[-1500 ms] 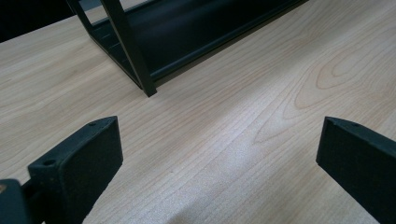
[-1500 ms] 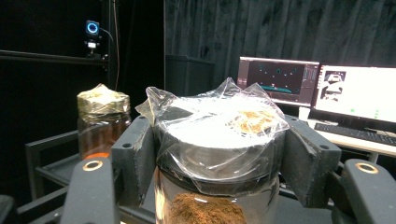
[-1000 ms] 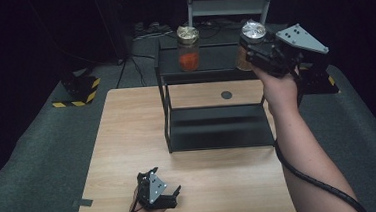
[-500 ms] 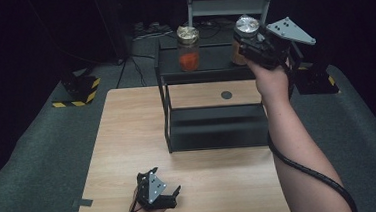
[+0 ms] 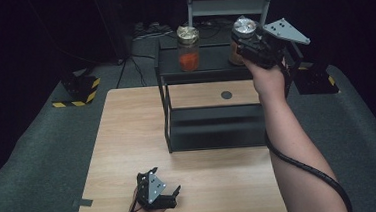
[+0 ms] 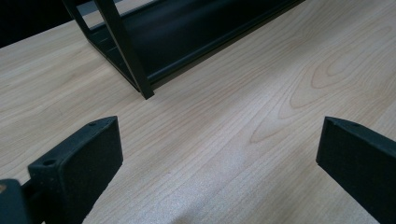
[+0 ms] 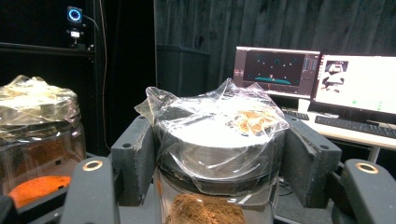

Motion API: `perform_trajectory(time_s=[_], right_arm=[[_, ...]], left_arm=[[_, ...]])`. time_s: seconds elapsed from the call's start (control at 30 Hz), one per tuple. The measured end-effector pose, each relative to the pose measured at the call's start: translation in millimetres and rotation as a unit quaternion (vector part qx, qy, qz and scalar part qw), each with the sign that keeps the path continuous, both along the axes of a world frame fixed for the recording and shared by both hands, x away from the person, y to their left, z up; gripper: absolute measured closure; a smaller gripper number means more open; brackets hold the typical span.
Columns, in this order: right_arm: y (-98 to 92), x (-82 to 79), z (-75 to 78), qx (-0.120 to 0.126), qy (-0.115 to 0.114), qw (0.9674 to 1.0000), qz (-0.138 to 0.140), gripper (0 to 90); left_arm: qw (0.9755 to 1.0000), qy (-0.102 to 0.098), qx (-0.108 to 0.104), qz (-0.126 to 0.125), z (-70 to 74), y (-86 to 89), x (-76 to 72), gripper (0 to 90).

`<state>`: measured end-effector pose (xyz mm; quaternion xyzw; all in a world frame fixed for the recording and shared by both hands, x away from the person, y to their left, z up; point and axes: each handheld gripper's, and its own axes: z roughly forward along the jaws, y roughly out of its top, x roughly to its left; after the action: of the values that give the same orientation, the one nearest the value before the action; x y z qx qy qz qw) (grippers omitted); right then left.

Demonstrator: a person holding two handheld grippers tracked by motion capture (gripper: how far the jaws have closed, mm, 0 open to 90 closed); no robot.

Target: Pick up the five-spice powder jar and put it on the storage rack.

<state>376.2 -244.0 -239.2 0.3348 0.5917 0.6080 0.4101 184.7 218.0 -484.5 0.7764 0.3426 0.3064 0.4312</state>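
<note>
Left to right in the high view: at the lower left of the frame the left gripper (image 5: 163,197) rests on the wooden table (image 5: 128,140), its jaws spread wide with nothing between them. Its own view shows both black pads (image 6: 88,154) far apart over bare wood grain, and the foot of the black shelf (image 6: 140,70) in the upper left of that frame.

At upper centre of the high view a jar with orange powder (image 5: 188,48) stands on the top of the black shelf (image 5: 212,129). Just right of it, at upper right, the right gripper (image 5: 244,44) is clamped on a second jar (image 5: 243,29), with the person's forearm running up from the lower right.

The right gripper view adds what the high view cannot resolve: the held jar (image 7: 219,154) has a plastic film crumpled over its lid and brown powder inside, and both foam pads (image 7: 137,154) press on its neck. The orange-powder jar (image 7: 39,140) sits at the left edge, also film-covered. Monitors (image 7: 317,79) glow at the upper right.
</note>
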Motion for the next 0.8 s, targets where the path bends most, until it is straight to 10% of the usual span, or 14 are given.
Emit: perform_trajectory(time_s=[0.8], right_arm=[[-4.7, 11.7, -6.1, 0.022, 0.018, 0.9996, 0.007, 33.6]], left_arm=[[1.0000, 0.001, -0.006, 0.000, -0.4, 1.9, -0.1, 0.7]])
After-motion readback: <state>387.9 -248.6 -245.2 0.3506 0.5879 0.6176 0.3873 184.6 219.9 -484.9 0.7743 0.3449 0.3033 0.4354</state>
